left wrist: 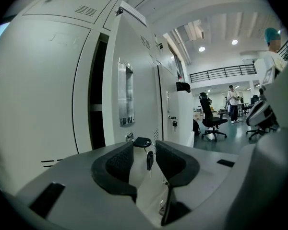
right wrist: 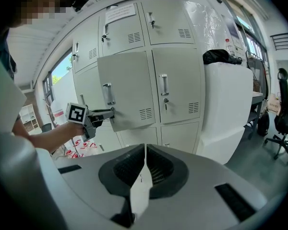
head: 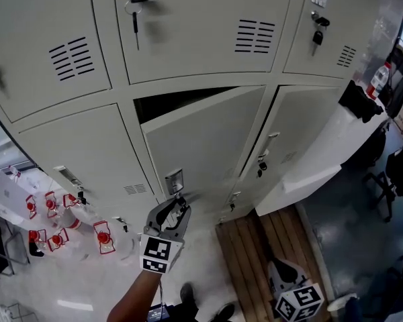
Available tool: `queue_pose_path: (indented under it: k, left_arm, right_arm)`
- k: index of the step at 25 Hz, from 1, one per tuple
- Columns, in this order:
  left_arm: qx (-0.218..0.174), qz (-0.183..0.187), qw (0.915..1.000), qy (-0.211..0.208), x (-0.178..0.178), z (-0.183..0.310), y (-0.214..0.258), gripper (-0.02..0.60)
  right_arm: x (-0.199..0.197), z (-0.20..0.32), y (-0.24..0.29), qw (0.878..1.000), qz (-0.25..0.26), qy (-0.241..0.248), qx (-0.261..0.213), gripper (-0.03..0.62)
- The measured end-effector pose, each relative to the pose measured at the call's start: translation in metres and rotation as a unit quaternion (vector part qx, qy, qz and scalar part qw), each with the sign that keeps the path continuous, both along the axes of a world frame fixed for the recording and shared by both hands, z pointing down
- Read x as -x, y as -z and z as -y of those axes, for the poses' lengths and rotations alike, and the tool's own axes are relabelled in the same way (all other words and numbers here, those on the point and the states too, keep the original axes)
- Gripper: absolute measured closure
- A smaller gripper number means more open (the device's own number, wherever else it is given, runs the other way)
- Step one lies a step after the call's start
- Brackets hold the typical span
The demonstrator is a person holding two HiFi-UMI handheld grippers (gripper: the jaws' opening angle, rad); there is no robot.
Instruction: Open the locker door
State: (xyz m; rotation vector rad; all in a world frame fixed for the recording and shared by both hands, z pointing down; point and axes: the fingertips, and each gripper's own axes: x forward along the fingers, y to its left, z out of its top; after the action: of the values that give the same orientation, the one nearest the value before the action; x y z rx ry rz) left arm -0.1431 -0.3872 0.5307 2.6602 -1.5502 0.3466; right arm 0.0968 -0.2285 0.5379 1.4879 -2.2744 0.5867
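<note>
The grey locker door (head: 201, 146) in the middle column stands ajar, with a dark gap along its top edge. A black key (left wrist: 142, 142) sticks out of its lock below the recessed handle (left wrist: 126, 95), and a second key (left wrist: 149, 159) hangs from it on a ring. My left gripper (head: 179, 203) reaches up to that lock; in the left gripper view (left wrist: 144, 145) the key's head lies between the pad tips, which close on it. The right gripper view shows the left gripper (right wrist: 108, 113) at the door's (right wrist: 127, 85) edge. My right gripper (right wrist: 145, 150) hangs low and back (head: 285, 277), shut and empty.
Neighbouring lockers are closed, some with keys in their locks (head: 136, 5) (head: 318, 29). A white cabinet (head: 322, 159) stands at the right of the lockers, above wooden boards (head: 255, 247). Red and white items (head: 54, 227) lie at the left. Office chairs (left wrist: 211, 116) and a person (left wrist: 233, 102) are far off.
</note>
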Motion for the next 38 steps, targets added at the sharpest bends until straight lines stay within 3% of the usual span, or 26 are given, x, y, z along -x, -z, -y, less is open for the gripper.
queue_pose_path:
  k: [24, 26, 27, 32, 34, 38]
  left_arm:
    - [-0.001, 0.037, 0.9991, -0.02, -0.054, -0.061, 0.001, 0.454]
    - [0.002, 0.034, 0.9987, -0.038, -0.061, -0.067, 0.0, 0.479]
    - [0.003, 0.034, 0.9981, -0.052, -0.069, -0.07, 0.0, 0.551]
    - [-0.012, 0.051, 0.9941, -0.095, -0.1, -0.08, 0.006, 0.551]
    - [-0.031, 0.05, 0.9952, -0.078, -0.093, -0.082, 0.013, 0.549]
    - [-0.081, 0.032, 0.9961, 0.013, -0.041, -0.079, 0.035, 0.558]
  right_arm:
    - [-0.053, -0.042, 0.013, 1.0, 0.003, -0.015, -0.01, 0.556]
    - [-0.054, -0.044, 0.014, 1.0, 0.003, -0.015, -0.01, 0.556]
    - [-0.055, -0.045, 0.015, 1.0, 0.002, -0.014, -0.01, 0.556]
    - [-0.06, -0.05, 0.017, 1.0, 0.003, -0.019, -0.012, 0.556]
    - [-0.066, -0.052, 0.018, 1.0, 0.003, -0.024, -0.014, 0.556]
    - [-0.08, -0.058, 0.016, 0.999, 0.001, -0.04, -0.008, 0.556]
